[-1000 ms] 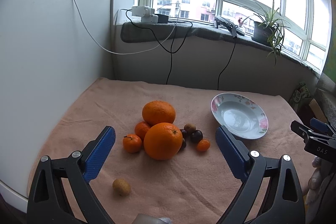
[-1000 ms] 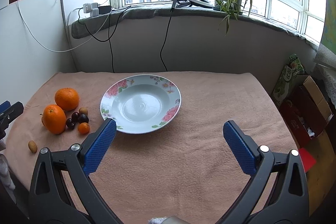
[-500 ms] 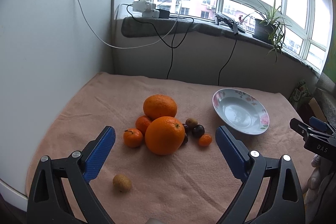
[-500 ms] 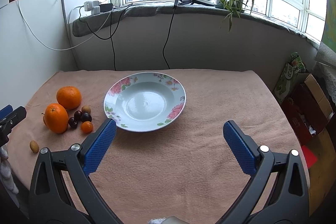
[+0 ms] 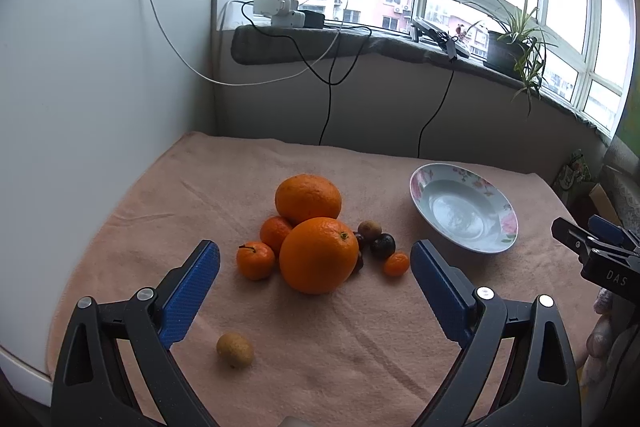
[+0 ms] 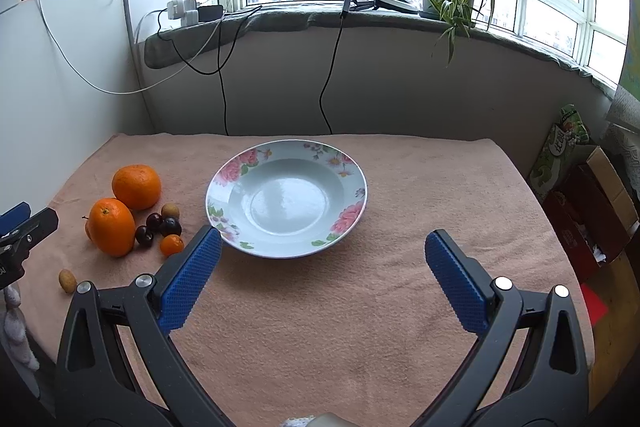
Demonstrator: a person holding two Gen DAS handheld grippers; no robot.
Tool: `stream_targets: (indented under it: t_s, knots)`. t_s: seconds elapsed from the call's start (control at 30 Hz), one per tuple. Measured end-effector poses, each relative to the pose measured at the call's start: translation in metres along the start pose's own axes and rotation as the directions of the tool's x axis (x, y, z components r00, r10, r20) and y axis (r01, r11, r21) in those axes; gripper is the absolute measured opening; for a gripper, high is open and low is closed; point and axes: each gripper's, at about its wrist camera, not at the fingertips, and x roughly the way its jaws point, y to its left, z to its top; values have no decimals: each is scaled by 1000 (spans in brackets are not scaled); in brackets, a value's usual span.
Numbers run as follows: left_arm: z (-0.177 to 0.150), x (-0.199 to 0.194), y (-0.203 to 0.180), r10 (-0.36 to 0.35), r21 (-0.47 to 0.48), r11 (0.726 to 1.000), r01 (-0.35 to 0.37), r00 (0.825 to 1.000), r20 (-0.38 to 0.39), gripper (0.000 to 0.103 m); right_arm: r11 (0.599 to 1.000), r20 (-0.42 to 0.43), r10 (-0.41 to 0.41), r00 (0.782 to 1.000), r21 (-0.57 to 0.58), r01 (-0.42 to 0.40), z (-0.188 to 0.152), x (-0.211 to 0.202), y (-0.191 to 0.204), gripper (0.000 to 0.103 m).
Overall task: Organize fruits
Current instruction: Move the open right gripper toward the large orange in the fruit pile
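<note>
The fruit sits in a tight cluster on the pink-clothed tabletop [image 5: 400, 355]: a big orange [image 5: 318, 255] in front, touching a second orange [image 5: 308, 198] behind it, with small tangerines [image 5: 255, 260] to their left and dark cherries [image 5: 383, 245] to their right. One pale longan [image 5: 235, 349] lies apart, nearer you. The flowered plate [image 6: 286, 198] holds nothing. Your left tongs [image 5: 315, 285] are spread wide before the cluster; your right tongs [image 6: 323, 273] are spread wide too, gripping nothing.
</note>
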Motion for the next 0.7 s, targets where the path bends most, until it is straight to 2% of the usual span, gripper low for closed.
stream_targets:
  t_s: [0.1,0.23,0.3,0.4,0.57,0.6,0.7]
  knots:
    - [-1,5,3,-11,-7,1000,11,1000,-14,96,999,0,35,999,19,-35,-1,6,-1,103]
    - [-2,13,9,-13,-20,1000,12,1000,-29,96,988,4,147,989,50,-147,-2,17,-3,103]
    - [-2,16,12,-21,-29,999,20,999,-36,95,983,-10,175,985,61,-174,-1,25,-1,103]
    - [-4,20,19,-41,-46,998,39,998,-53,88,977,-41,207,977,56,-205,3,36,5,103]
    - [-10,29,26,-77,-72,995,70,993,-91,82,954,-95,300,949,42,-297,7,48,23,103]
    - [-11,30,27,-89,-78,994,82,991,-100,78,948,-105,318,942,37,-315,8,51,28,103]
    - [-15,35,29,-116,-100,989,105,986,-117,75,926,-131,376,917,20,-377,11,56,44,102]
